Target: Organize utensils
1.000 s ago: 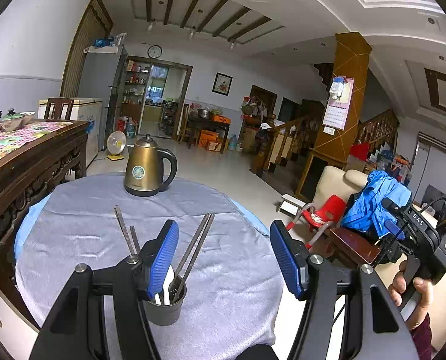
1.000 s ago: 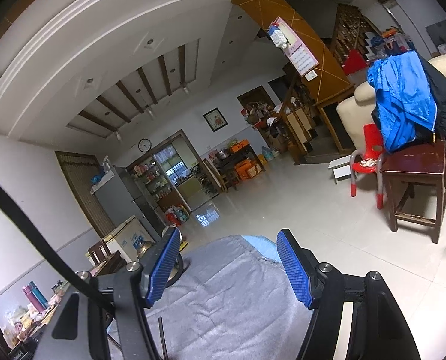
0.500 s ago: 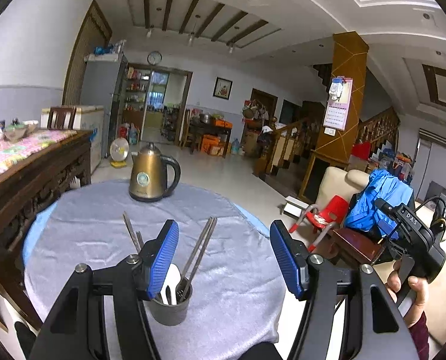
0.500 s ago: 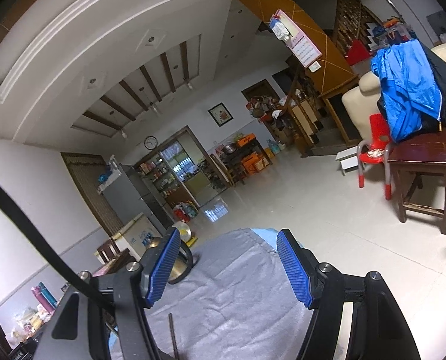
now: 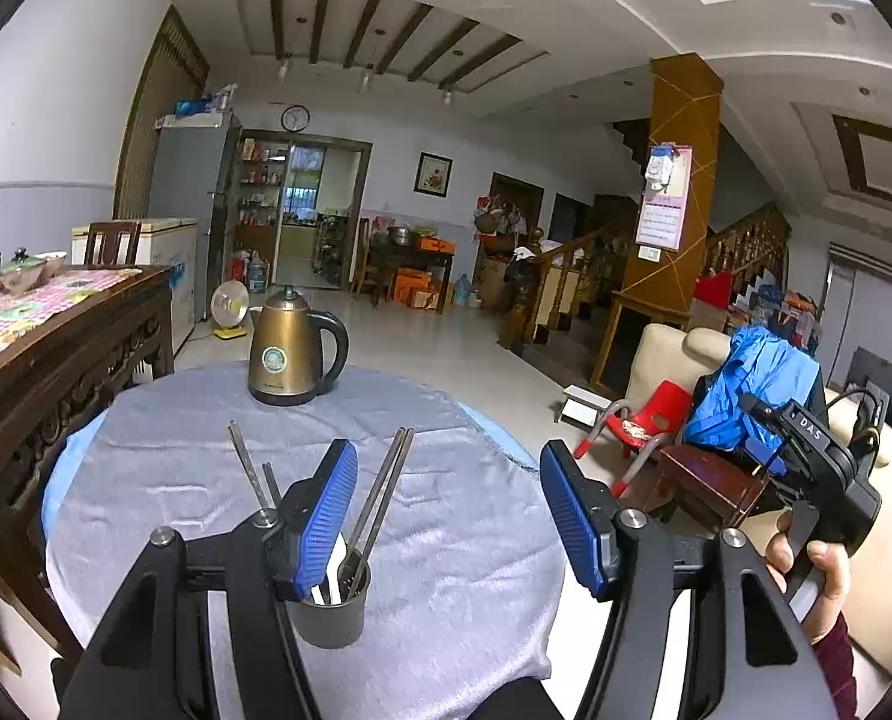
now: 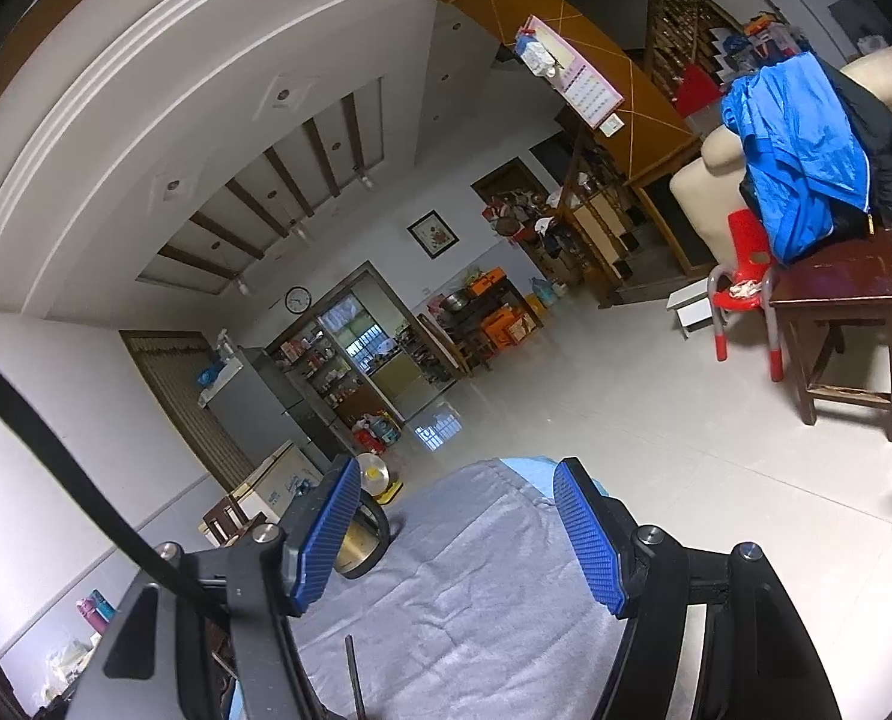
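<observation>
A dark grey cup stands near the front of the round table's grey cloth. It holds a pair of metal chopsticks and other metal utensil handles that lean left. My left gripper hangs open just above and behind the cup, and its left pad hides part of the cup. My right gripper is open over the cloth with nothing between its fingers. One utensil tip shows below it. In the left wrist view a hand holds the right gripper's body off the table's right side.
A bronze kettle stands at the table's far edge, half hidden behind my right gripper's left finger. A carved wooden sideboard lies to the left. A dark stool, a red chair and a sofa stand on the tiled floor to the right.
The right wrist view has rolled slightly. Both grippers stay open at the same width, and the cup and kettle have not moved.
</observation>
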Motion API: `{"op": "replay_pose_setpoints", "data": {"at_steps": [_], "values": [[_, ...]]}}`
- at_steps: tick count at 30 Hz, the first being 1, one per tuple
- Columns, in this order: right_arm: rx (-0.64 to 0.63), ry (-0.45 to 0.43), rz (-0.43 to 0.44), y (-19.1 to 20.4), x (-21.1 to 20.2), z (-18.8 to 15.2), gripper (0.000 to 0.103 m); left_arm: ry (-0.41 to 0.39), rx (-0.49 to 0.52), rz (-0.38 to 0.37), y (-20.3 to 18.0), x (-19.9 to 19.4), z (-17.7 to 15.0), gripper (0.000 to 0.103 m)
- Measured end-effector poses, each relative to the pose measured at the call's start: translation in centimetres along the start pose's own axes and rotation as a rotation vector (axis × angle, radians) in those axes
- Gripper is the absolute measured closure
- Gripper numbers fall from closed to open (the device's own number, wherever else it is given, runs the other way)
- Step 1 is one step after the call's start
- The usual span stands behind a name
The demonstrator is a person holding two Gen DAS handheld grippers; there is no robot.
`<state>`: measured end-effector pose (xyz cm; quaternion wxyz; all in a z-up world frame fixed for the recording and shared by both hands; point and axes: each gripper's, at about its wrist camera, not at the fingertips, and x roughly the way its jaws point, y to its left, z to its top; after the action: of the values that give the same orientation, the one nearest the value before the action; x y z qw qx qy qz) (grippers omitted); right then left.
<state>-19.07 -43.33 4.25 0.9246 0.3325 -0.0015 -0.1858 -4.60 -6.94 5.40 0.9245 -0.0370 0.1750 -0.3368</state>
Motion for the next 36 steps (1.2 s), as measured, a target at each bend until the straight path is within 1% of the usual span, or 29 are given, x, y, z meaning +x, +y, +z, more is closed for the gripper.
{"op": "replay_pose_setpoints", "data": {"at_steps": [4, 10, 16, 28, 36], "values": [[-0.002, 0.000, -0.003, 0.2, -0.1, -0.2, 0.032, -0.013, -0.012, 0.005, 0.4, -0.1, 0.0, 0.039], [-0.027, 0.008, 0.001, 1.2, 0.0, -0.3, 0.033, -0.041, -0.030, -0.008, 0.6, -0.5, 0.1, 0.039], [-0.016, -0.009, -0.001, 0.9, -0.2, 0.1, 0.032, -0.070, -0.039, -0.025, 0.8, -0.9, 0.2, 0.039], [-0.005, 0.008, -0.012, 1.0, 0.6, -0.4, 0.032, -0.108, -0.067, -0.052, 1.5, -1.1, 0.5, 0.039], [-0.007, 0.001, -0.021, 1.1, 0.6, 0.1, 0.032, -0.101, -0.065, -0.071, 1.1, -1.1, 0.6, 0.039]]}}
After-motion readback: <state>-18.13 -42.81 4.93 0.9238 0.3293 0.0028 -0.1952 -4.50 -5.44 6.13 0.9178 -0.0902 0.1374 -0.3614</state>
